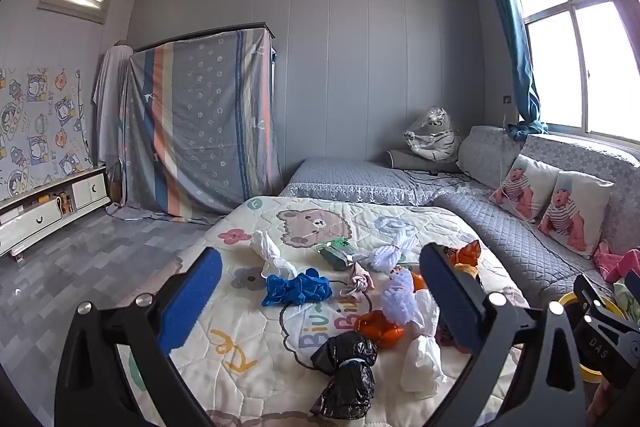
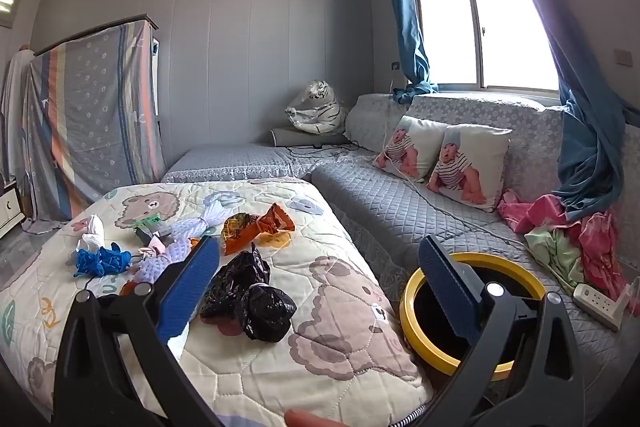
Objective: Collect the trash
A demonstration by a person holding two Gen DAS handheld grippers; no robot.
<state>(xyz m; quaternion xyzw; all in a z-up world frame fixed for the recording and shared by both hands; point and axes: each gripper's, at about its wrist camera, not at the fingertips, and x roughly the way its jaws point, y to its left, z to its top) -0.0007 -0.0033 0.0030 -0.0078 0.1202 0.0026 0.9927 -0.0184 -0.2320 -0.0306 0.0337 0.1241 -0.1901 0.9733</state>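
Lying scattered over the cartoon quilt (image 1: 256,379) on the bed, the trash runs, from the left, through a twisted white bag (image 1: 272,255), a blue glove bundle (image 1: 298,287), a knotted black bag (image 1: 346,367), an orange wrapper (image 2: 256,229) and, off the quilt's right edge, the yellow-rimmed bin (image 2: 412,291). All of it looks light, soft and crushable, the plastic probably slippery, so a pinch on a knot or a thick fold should hold best. The black bag is glossy and crumpled, tied at its waist. The left claw (image 1: 320,307) hovers above the pile with jaws wide apart, holding nothing. The right claw (image 2: 320,287) is likewise spread and empty, between black bag and bin.
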